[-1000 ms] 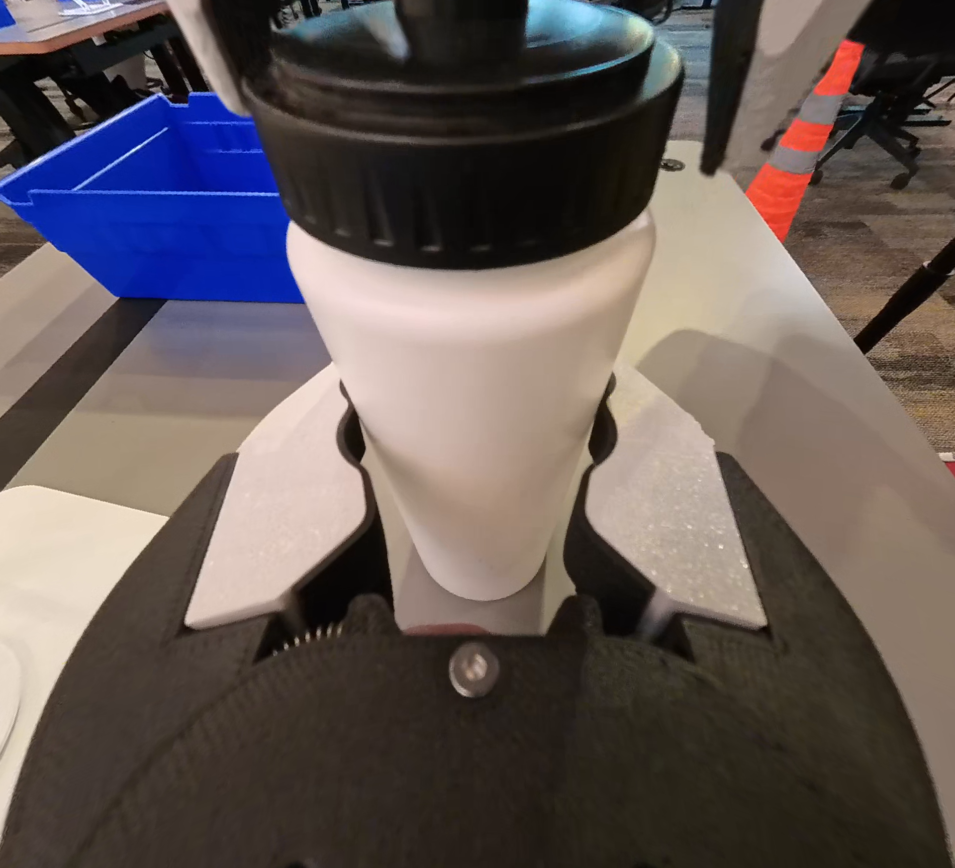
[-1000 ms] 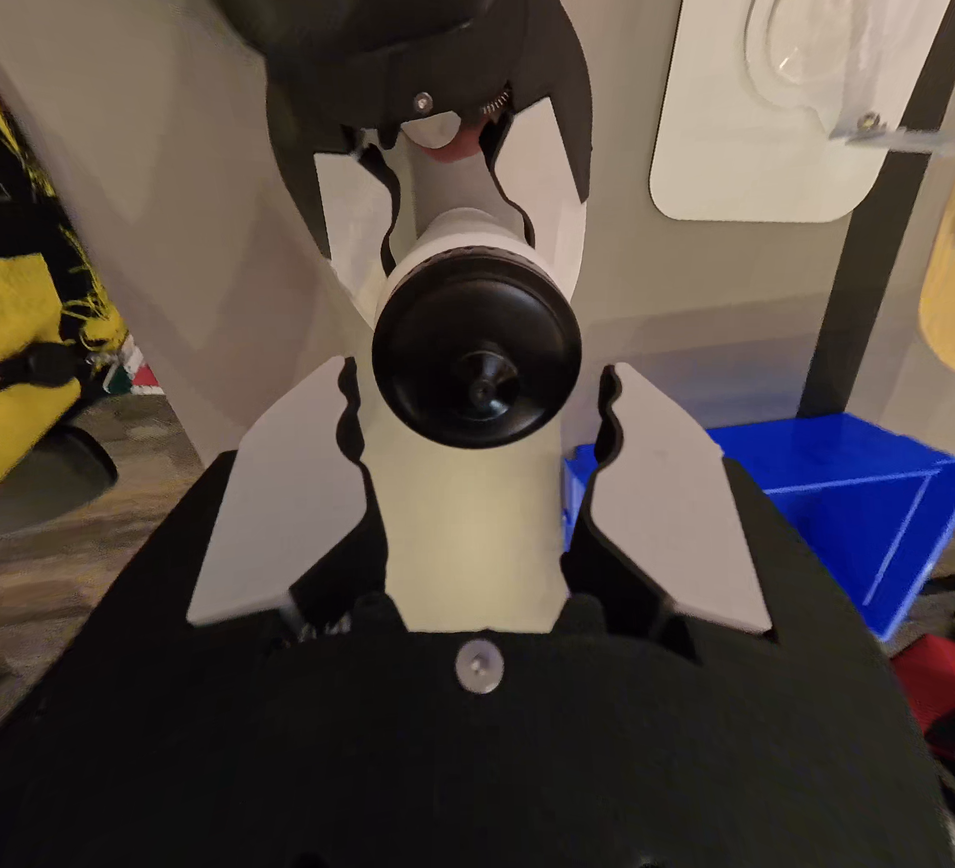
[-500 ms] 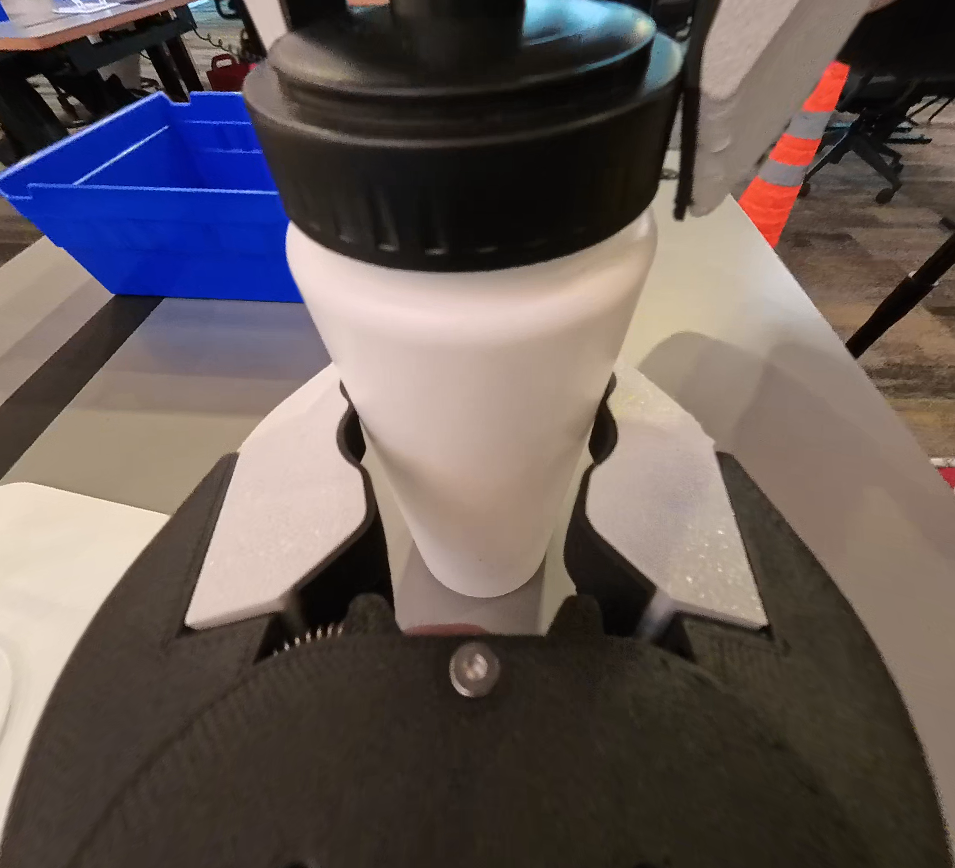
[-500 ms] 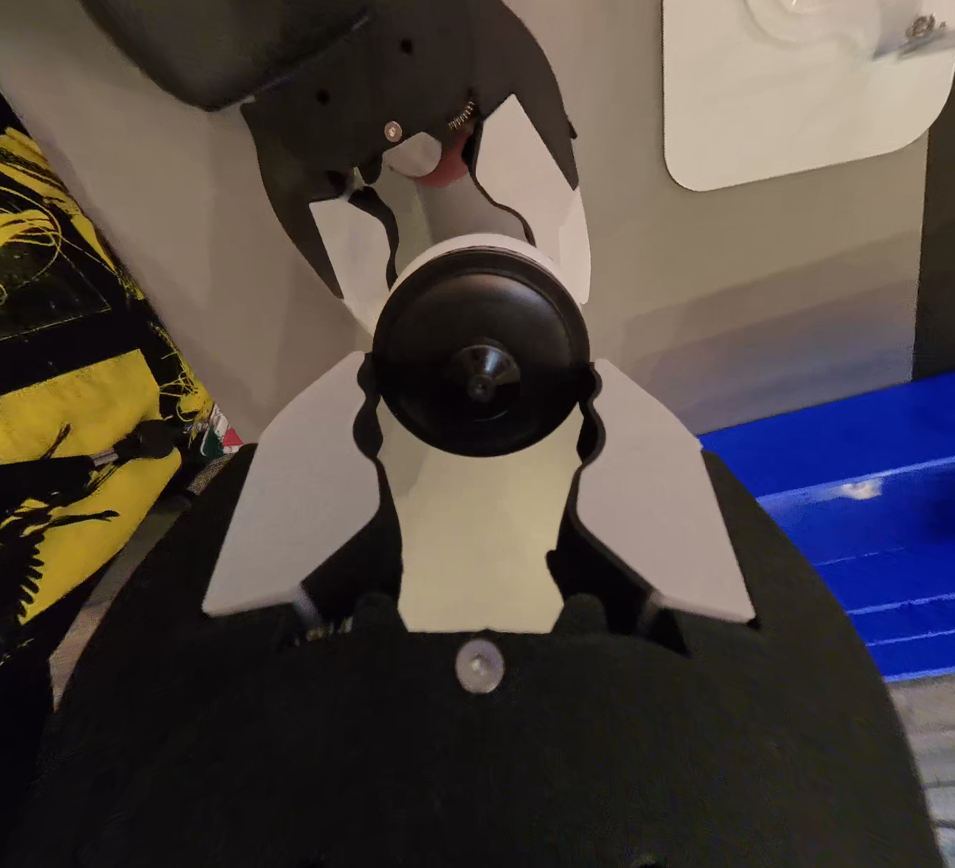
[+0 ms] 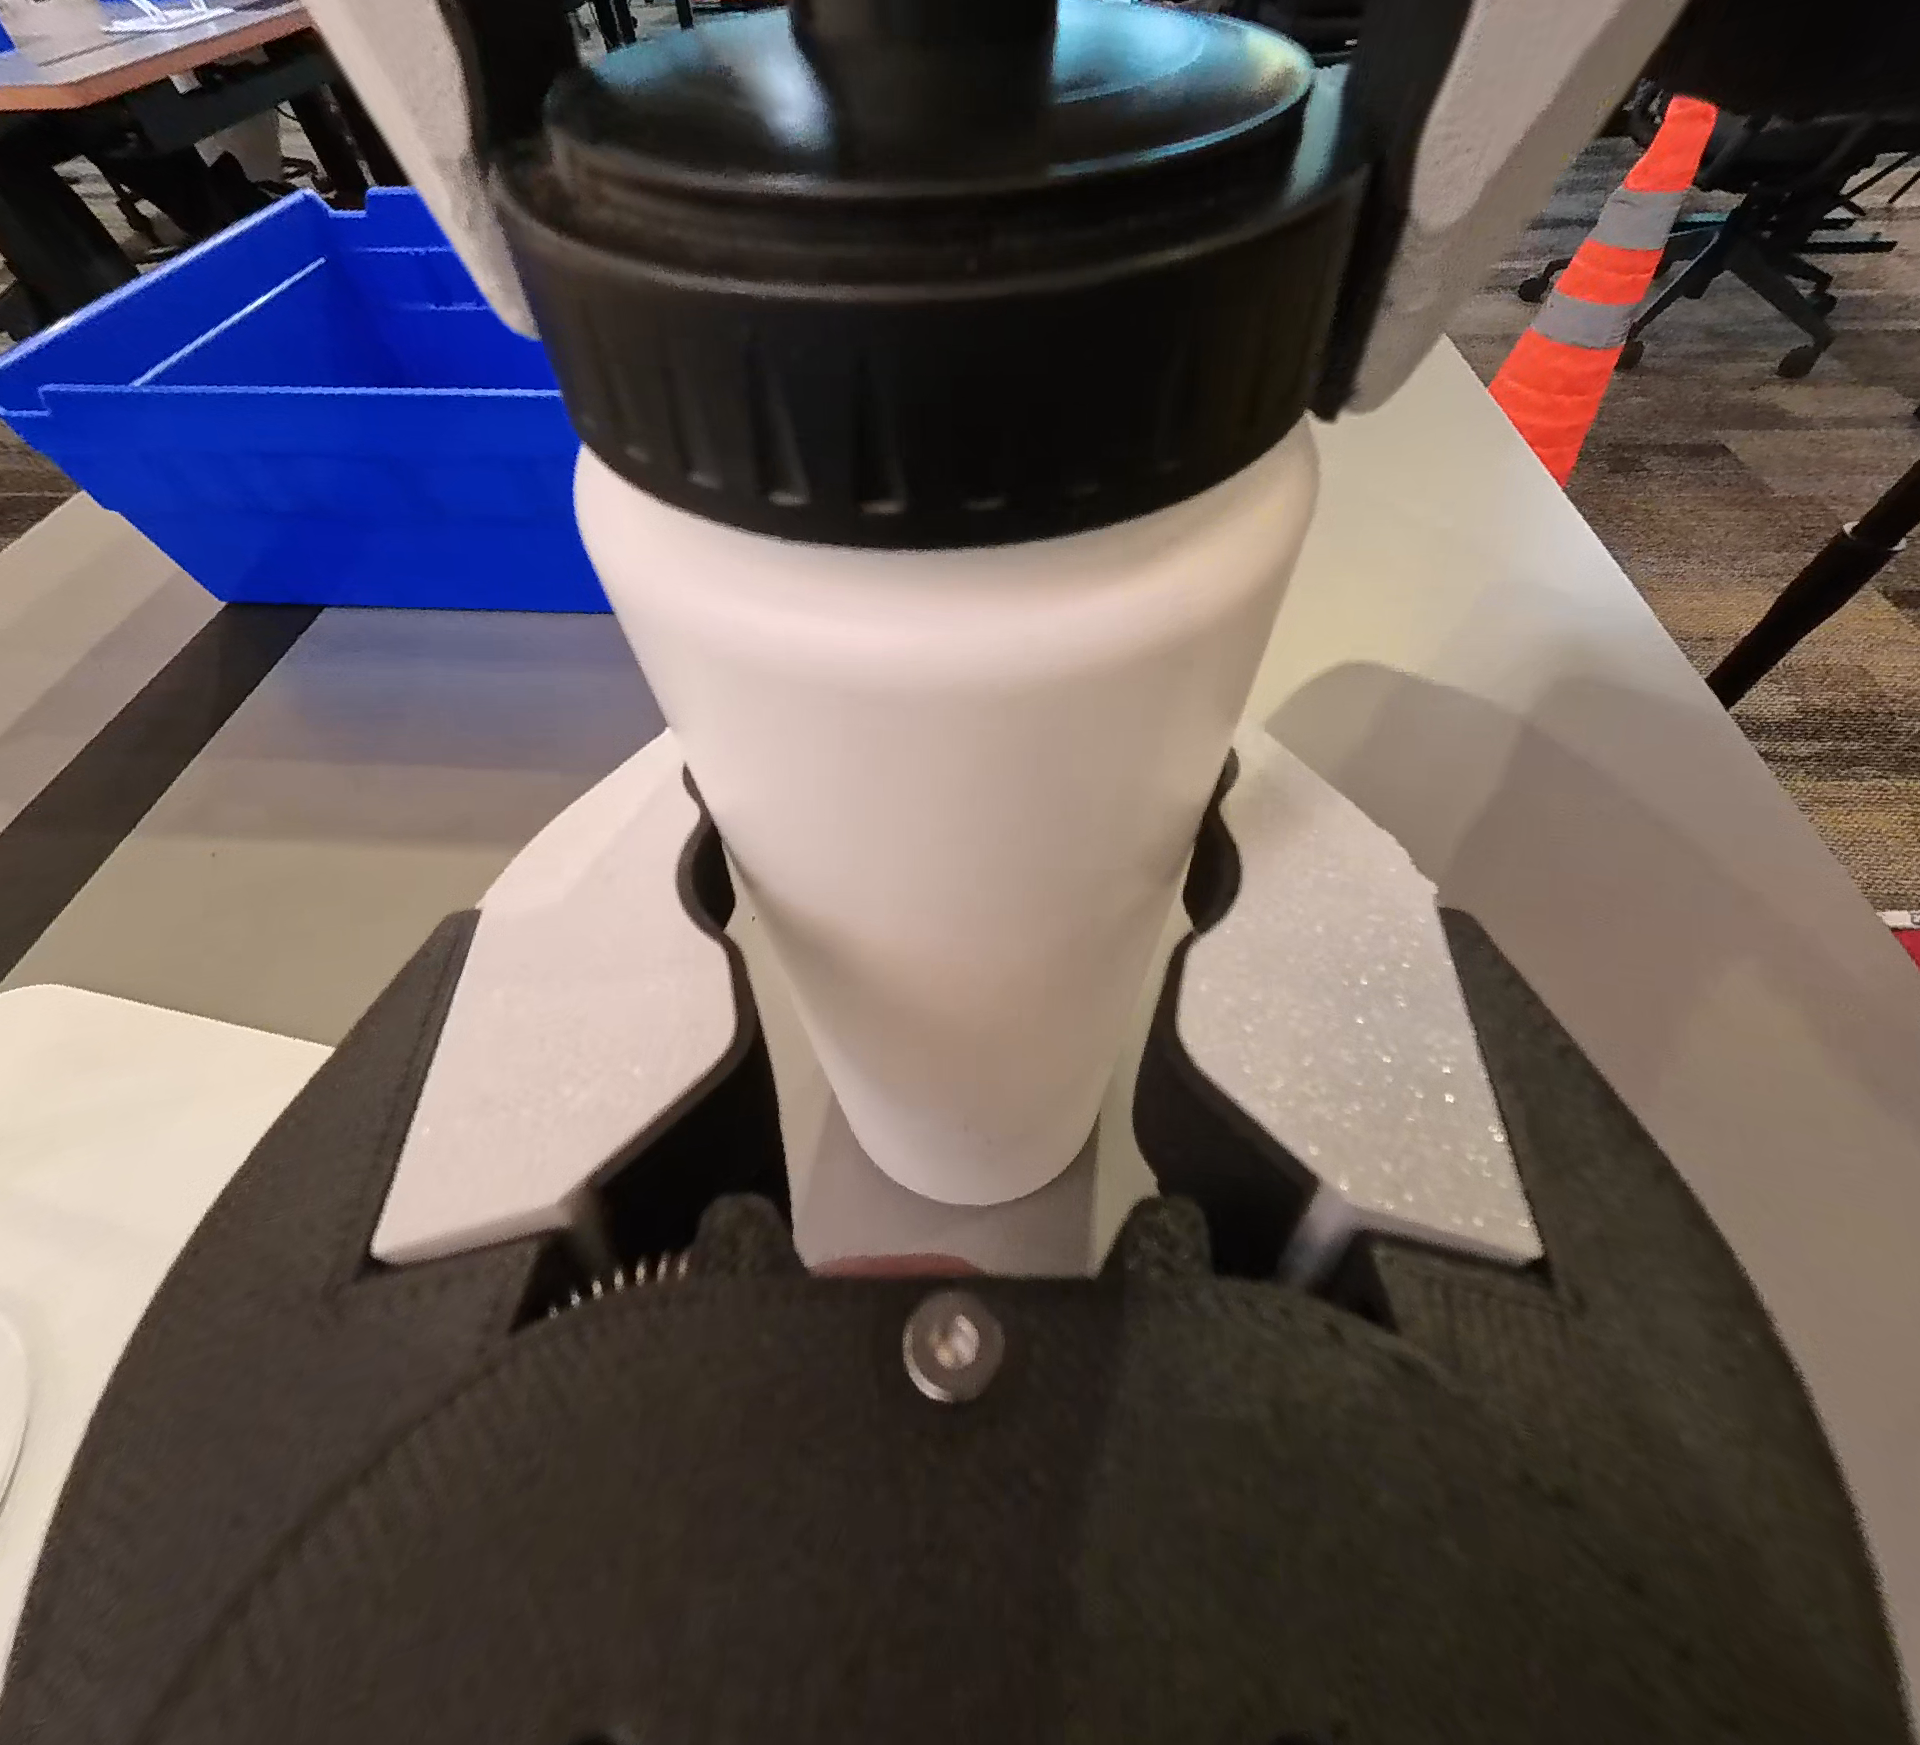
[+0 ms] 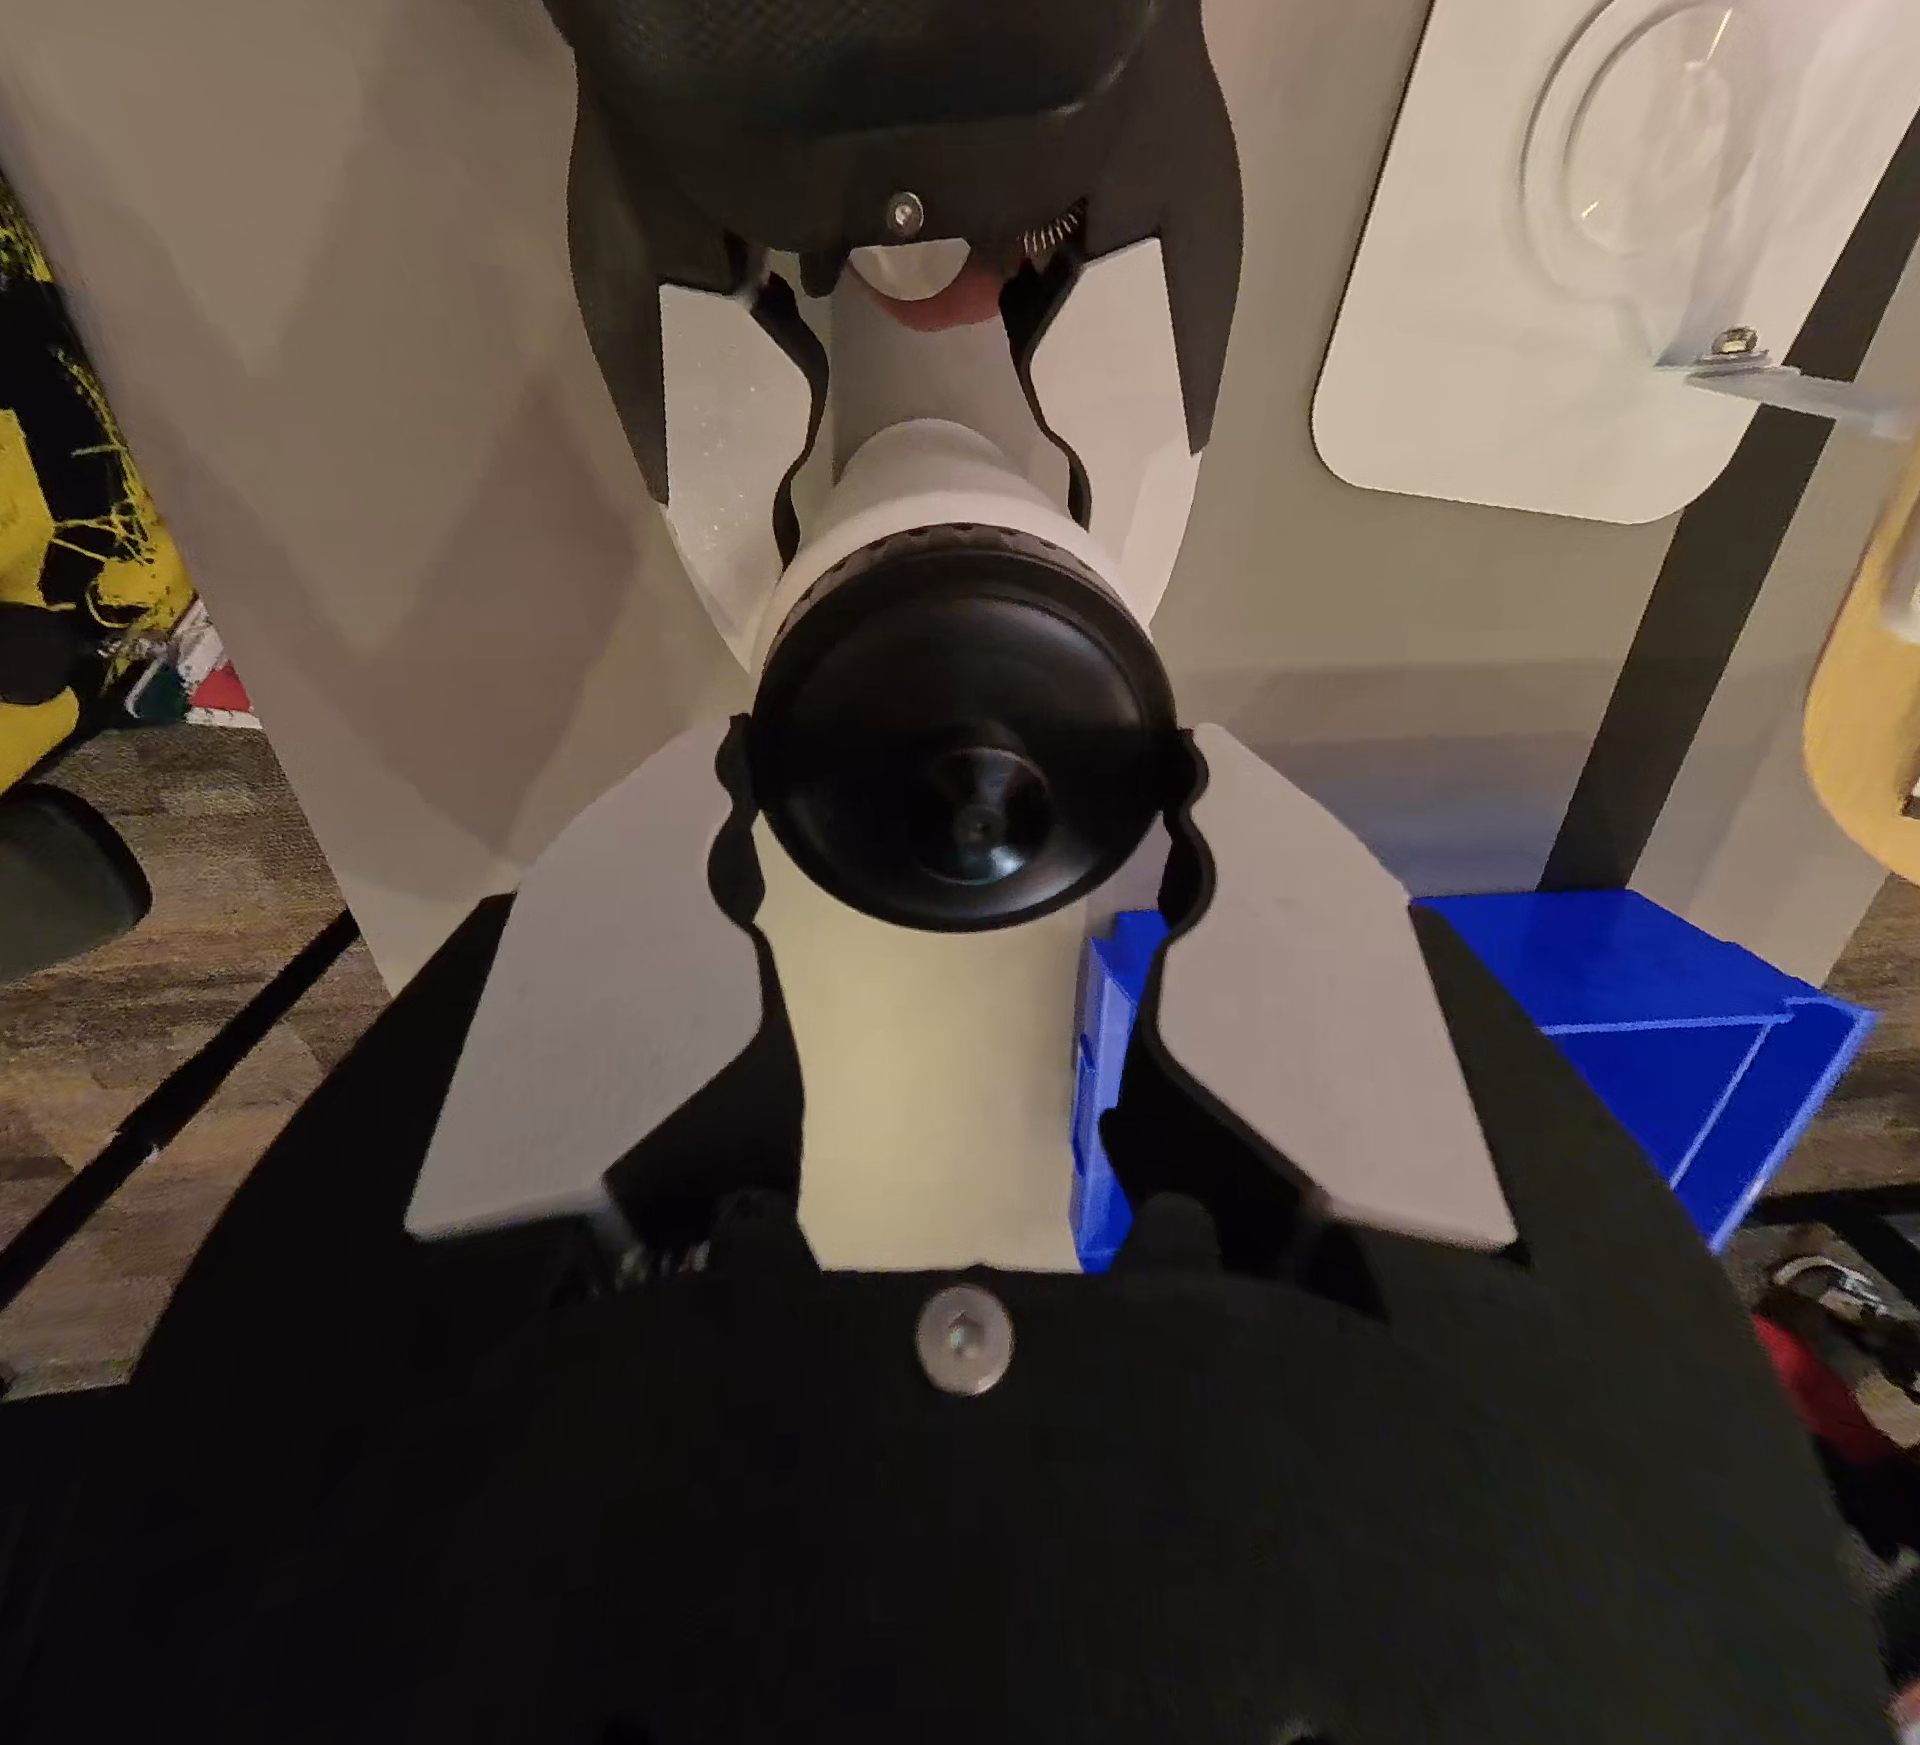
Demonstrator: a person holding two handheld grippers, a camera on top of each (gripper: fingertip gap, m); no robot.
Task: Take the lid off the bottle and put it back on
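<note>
A white bottle (image 5: 935, 760) with a black ribbed lid (image 5: 935, 345) stands upright on the grey table (image 5: 1507, 656). My left gripper (image 5: 961, 822) is shut on the bottle's lower body. The right gripper's white fingers (image 5: 1455, 137) come down from above, one on each side of the lid. In the right wrist view I look straight down on the lid (image 6: 956, 739), with its spout in the middle. My right gripper (image 6: 961, 781) is shut on the lid's rim. The lid sits on the bottle (image 6: 935, 490). The left gripper (image 6: 935, 396) shows beyond it.
A blue bin (image 5: 312, 469) stands on the table behind and left of the bottle, and it also shows in the right wrist view (image 6: 1621, 1020). A white board with a clear dish (image 6: 1558, 241) lies beside the left gripper. An orange cone (image 5: 1600, 293) stands on the floor off the table's right edge.
My right gripper was open around the lid a second ago. It has come down and closed on the lid's rim, turning as it did. The left gripper and bottle have stayed put.
</note>
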